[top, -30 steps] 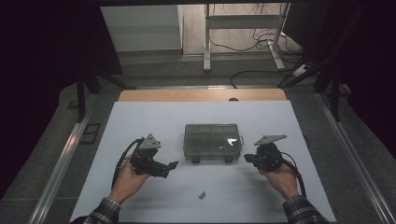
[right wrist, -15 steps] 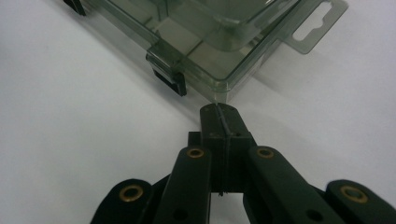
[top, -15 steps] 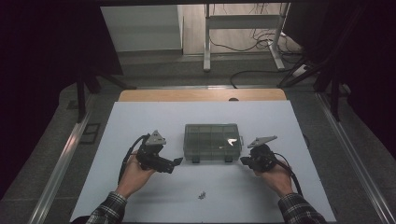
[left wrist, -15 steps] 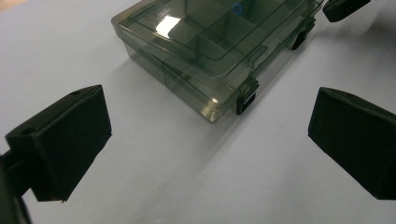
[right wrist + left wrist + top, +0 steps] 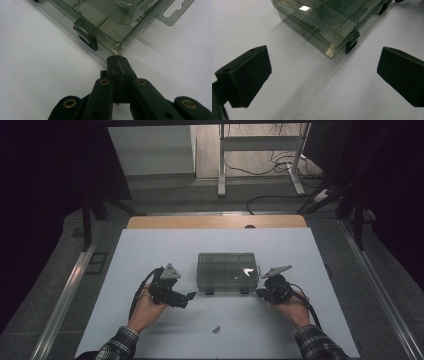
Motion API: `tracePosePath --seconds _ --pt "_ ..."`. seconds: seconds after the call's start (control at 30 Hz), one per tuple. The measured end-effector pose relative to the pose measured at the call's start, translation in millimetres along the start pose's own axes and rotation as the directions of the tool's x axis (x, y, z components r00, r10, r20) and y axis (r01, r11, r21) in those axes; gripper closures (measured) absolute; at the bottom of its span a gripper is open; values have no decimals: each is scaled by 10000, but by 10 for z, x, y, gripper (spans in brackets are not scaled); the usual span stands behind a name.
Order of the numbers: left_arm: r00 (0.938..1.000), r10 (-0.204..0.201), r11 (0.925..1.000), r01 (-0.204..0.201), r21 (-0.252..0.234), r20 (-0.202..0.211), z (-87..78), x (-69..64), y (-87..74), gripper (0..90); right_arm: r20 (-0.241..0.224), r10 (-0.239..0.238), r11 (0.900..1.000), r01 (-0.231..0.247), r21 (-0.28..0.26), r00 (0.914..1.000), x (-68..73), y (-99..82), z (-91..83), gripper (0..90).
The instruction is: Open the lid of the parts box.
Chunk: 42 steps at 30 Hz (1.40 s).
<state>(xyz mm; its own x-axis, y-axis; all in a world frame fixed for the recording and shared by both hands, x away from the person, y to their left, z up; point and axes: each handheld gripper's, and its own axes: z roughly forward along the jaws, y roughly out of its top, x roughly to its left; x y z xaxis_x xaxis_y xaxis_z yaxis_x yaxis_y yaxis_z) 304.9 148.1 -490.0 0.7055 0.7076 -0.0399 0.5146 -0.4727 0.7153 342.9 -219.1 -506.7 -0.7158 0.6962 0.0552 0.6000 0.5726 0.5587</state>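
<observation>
A clear greenish plastic compartment box [image 5: 227, 271] lies closed in the middle of the white table, with two dark latches on its near side. My left gripper [image 5: 190, 296] is open, just left of the box's near left corner [image 5: 331, 51], its two black pads [image 5: 247, 75] wide apart and nothing between them. A dark latch [image 5: 352, 43] sits ahead of it. My right gripper [image 5: 260, 292] is shut and empty, its tip [image 5: 117, 62] right at the box's near right corner [image 5: 117, 48], next to the other latch [image 5: 87, 41].
A small dark loose part [image 5: 216, 328] lies on the white table [image 5: 150, 250] near the front, between my hands. The table's wooden far edge [image 5: 215, 222] lies beyond the box. Cables and a desk frame [image 5: 260, 150] stand on the floor behind.
Both hands have moved inward toward the box. The left gripper has come up to the near left corner and the right gripper's tip has reached the near right corner.
</observation>
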Motion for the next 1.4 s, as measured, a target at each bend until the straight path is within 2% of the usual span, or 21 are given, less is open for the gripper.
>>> tracePosePath --seconds 0.27,0.57,0.9,1.4 --pt "10000 -47 10000 47 38 68 30 0 -15 0 -11 -59 9999 59 -86 10000 -1 7 2 887" --pt "10000 -77 10000 77 14 57 32 7 -21 0 0 177 9995 -177 -270 9998 -21 9 -38 887" --pt "10000 -65 9999 65 95 42 43 3 -25 0 102 234 9985 -228 -507 9997 -40 12 -76 887" --pt "9996 -246 9996 244 161 128 44 12 -25 0 122 183 9984 -176 -537 9998 -37 9 -111 887"
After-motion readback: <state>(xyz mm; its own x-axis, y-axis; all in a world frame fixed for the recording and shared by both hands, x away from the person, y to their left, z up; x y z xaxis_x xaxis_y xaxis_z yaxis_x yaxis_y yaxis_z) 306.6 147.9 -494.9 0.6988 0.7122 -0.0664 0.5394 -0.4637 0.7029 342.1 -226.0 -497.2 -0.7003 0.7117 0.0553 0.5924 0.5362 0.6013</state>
